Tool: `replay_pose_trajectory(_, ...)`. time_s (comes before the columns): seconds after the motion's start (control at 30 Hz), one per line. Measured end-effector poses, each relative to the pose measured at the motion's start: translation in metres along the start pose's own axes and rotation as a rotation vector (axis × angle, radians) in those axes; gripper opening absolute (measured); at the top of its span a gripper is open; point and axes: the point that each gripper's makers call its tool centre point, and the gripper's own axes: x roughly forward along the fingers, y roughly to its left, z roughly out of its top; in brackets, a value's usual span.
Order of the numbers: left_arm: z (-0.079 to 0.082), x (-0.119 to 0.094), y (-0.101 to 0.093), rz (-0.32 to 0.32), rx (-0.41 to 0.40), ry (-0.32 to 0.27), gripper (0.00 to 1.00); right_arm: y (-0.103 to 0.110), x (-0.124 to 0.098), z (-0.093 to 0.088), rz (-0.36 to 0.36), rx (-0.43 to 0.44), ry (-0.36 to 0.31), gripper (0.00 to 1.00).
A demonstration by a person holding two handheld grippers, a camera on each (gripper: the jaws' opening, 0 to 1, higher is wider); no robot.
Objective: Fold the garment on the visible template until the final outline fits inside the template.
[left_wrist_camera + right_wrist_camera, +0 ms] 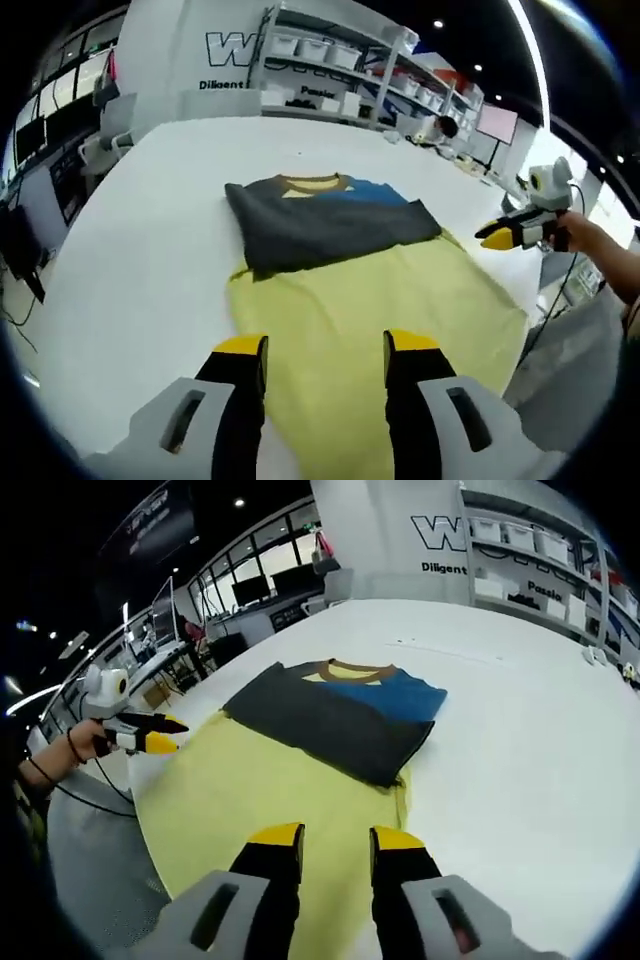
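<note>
A broad white table (150,250) carries a pale yellow template sheet (380,310), and on the sheet's far end lies the garment (330,225), a T-shirt already partly folded, dark grey over a blue panel with a tan collar. Its long axis runs crosswise to both grippers' line of sight, and it lies ahead of each, past a stretch of bare yellow. The left gripper (325,350) hovers over the sheet's near edge with jaws parted and holding nothing; the right gripper (335,838) does likewise from the opposite side, jaws apart and empty. Judging by the gap, the two seem about equally far from the shirt, so either could reach its nearest edge for the next fold.
</note>
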Motion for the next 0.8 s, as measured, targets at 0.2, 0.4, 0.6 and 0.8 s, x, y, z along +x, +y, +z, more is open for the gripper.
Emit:
replay_pose_trajectory(0.2,-0.01,-0.012,-0.021,-0.077,0.184,0.033,0.53,0.013,-0.005,-0.02,0.04,-0.042,0.039,0.22)
replay_pose_trajectory(0.4,-0.033,-0.022,-0.034,-0.159,0.214,0.09,0.48,0.024,-0.012,-0.038,0.066,-0.113,0.068,0.24)
replay_pose_trajectory(0.6,-0.046,-0.03,-0.035,-0.179,0.217,0.104,0.48,0.034,-0.014,-0.052,0.111,-0.108,0.098,0.25)
replay_pose_trajectory(0.8,-0.062,-0.034,-0.036,-0.175,0.332,0.17,0.48,0.044,-0.015,-0.069,0.129,-0.167,0.156,0.25)
